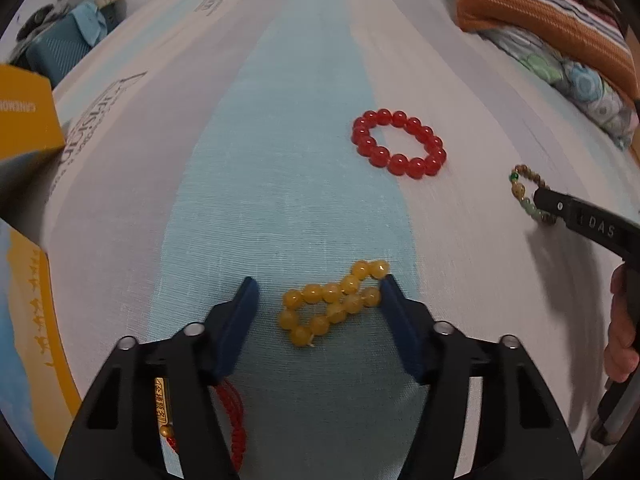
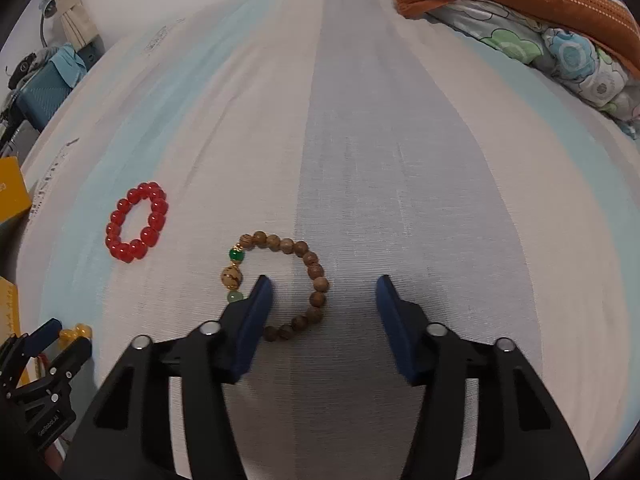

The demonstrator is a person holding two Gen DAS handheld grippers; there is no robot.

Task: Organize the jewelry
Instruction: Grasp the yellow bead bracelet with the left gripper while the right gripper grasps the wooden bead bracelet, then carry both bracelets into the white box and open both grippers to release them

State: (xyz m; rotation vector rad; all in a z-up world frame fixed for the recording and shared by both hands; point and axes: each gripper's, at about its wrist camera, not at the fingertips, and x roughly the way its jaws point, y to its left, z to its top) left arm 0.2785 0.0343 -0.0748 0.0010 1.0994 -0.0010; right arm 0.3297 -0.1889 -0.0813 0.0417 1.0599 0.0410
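Note:
In the left wrist view, my left gripper (image 1: 318, 288) is open, its jaws on either side of a yellow bead bracelet (image 1: 332, 302) lying folded on the striped sheet (image 1: 280, 140); the right fingertip touches its beads. A red bead bracelet (image 1: 398, 143) lies farther ahead. In the right wrist view, my right gripper (image 2: 324, 286) is open over a brown wooden bead bracelet (image 2: 316, 272) with green beads; the left finger sits inside its loop. The red bracelet (image 2: 137, 221) lies to the left. The left gripper (image 2: 48, 340) shows at the lower left.
A yellow box (image 1: 24, 116) stands at the left edge. A red cord with a gold charm (image 1: 164, 408) lies under my left gripper. Folded striped and floral bedding (image 2: 540, 12) lies at the far right. A blue case (image 1: 56, 52) sits beyond the bed.

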